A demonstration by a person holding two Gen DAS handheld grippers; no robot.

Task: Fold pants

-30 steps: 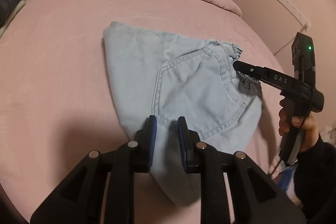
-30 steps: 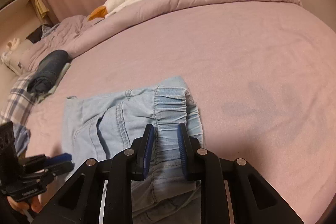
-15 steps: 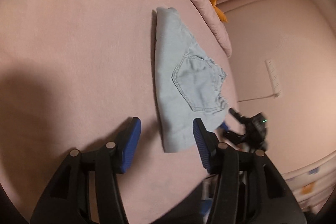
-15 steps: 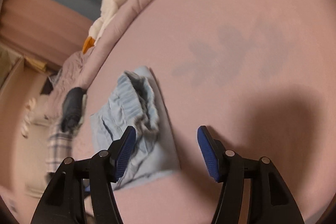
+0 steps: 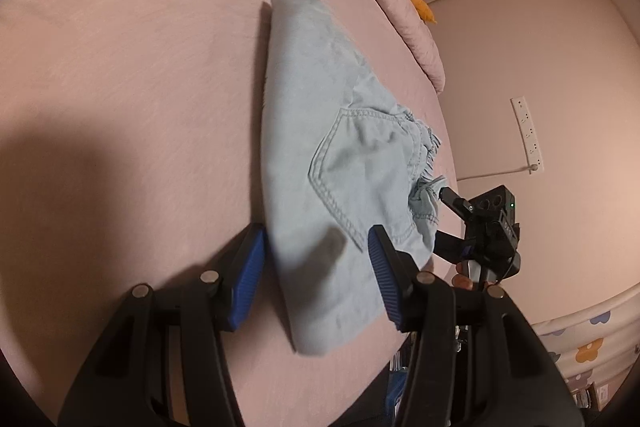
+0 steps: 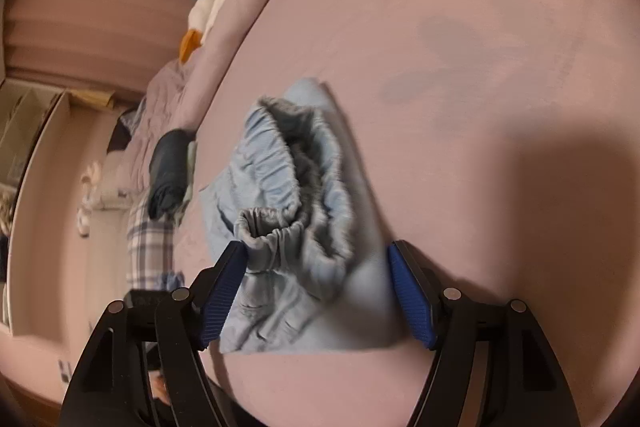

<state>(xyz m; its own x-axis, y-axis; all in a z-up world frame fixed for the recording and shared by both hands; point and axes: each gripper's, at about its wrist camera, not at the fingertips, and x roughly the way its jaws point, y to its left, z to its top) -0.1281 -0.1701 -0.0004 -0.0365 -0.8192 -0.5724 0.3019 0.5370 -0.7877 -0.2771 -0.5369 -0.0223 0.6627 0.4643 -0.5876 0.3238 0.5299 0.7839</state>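
Pants (image 5: pixel 320 163) lay folded mid-frame on the pink bed (image 5: pixel 132 87). The left gripper (image 5: pixel 316 275) was spread astride their lower end, unpinched; the right gripper (image 6: pixel 318 295) was opening around the waistband. Folding looked nearly done; a final fold or tidying would likely be called for.

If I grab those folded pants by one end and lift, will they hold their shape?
Probably not. The pants look like soft, thin denim, so they would likely droop and unfold. The gathered waistband already gapes, so its layers may slide apart. They look light for their size.
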